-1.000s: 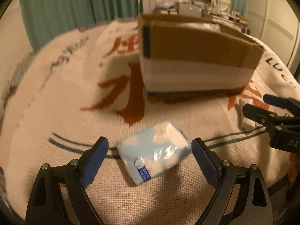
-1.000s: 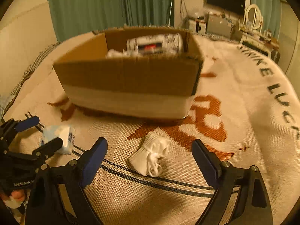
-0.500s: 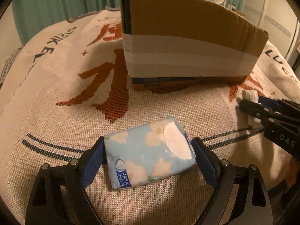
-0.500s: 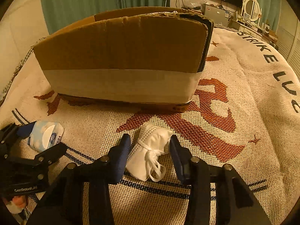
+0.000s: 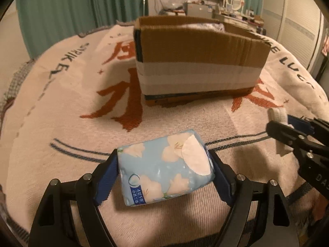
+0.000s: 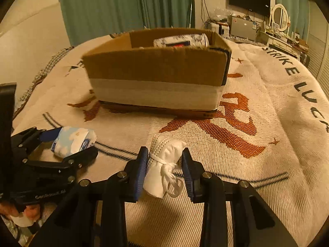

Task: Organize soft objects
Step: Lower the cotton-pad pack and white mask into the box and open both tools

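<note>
My left gripper [image 5: 164,170] is shut on a blue flowered tissue pack [image 5: 162,166] and holds it just above the woven blanket; the pack also shows in the right wrist view [image 6: 74,141]. My right gripper [image 6: 165,170] is shut on a folded white face mask [image 6: 164,164] with dangling ear loops; the mask shows at the right in the left wrist view [image 5: 277,114]. An open cardboard box [image 5: 197,61] with a white tape band stands on the blanket ahead of both grippers [image 6: 158,72]. A printed soft pack [image 6: 181,41] lies inside it.
A cream blanket [image 6: 267,123] with orange characters and black lettering covers the bed. Green curtains [image 6: 123,6] hang behind. A TV, a desk with clutter and a round mirror [image 6: 280,17] stand at the back right.
Both grippers closed: the left on the tissue pack, the right on the mask. Both objects have been lifted off the blanket, and the box interior shows again.
</note>
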